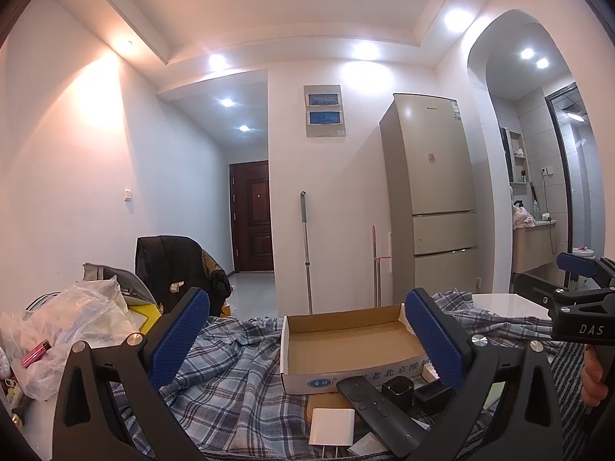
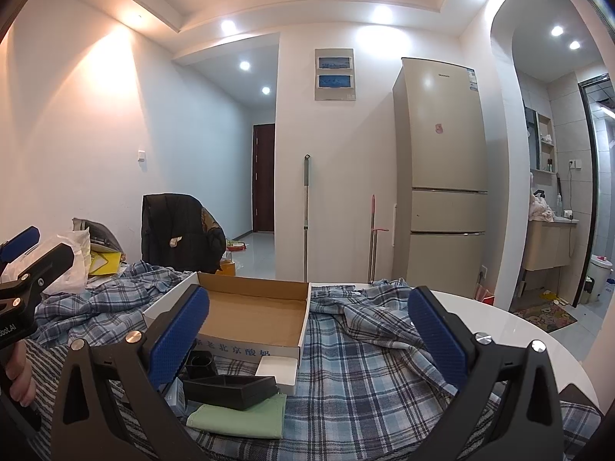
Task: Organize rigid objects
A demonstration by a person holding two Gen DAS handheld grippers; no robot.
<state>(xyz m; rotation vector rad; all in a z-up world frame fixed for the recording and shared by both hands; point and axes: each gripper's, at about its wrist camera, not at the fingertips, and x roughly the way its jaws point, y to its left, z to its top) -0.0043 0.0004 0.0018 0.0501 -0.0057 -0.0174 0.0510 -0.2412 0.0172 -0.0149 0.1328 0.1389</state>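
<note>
My left gripper (image 1: pixel 307 330) is spread wide, holding nothing. The cardboard box (image 1: pixel 348 340) sits open on the plaid cloth (image 1: pixel 230 376); just in front of the box lie a white charger (image 1: pixel 332 426), black remote (image 1: pixel 378 411) and small black tray (image 2: pixel 230 386). My right gripper (image 2: pixel 309 330), right of the box, gapes wide too.

The right claw (image 2: pixel 307 330) is held wide open over the plaid cloth (image 2: pixel 365 376). Beyond its left finger, an open cardboard box (image 2: pixel 250 315) is seen; a black tray (image 2: pixel 230 386) lies just beside that finger.
</note>
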